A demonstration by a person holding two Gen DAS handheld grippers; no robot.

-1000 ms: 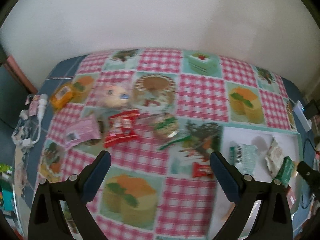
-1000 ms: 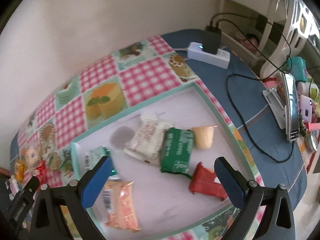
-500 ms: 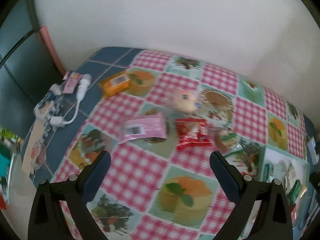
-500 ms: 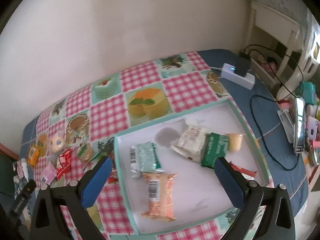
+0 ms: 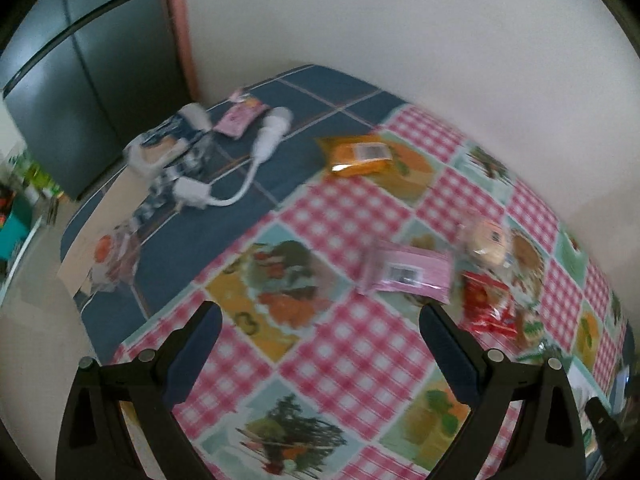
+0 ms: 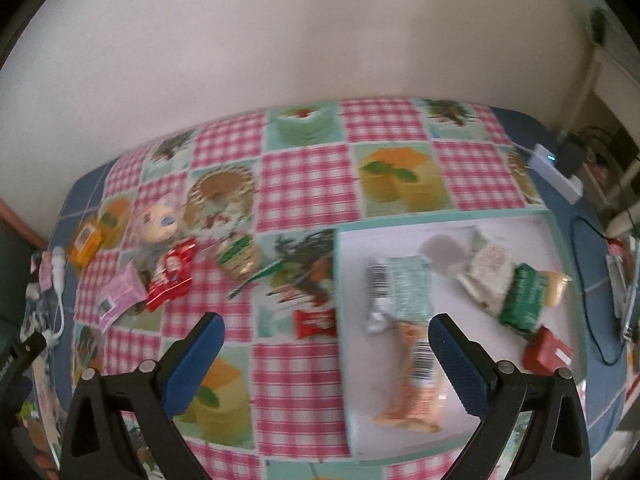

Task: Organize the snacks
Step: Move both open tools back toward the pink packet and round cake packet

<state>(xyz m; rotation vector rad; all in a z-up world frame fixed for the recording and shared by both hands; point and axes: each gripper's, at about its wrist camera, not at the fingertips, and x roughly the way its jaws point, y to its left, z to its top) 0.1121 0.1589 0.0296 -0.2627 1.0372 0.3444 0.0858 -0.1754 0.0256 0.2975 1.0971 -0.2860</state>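
Left wrist view: my left gripper hangs above the checked tablecloth, fingers wide apart and empty. A pink packet lies just past the right fingertip, a red packet beside it, an orange packet farther off. Right wrist view: my right gripper is spread open too, holding nothing, over the edge of the white tray, where a mint packet, a peach packet and a green packet lie.
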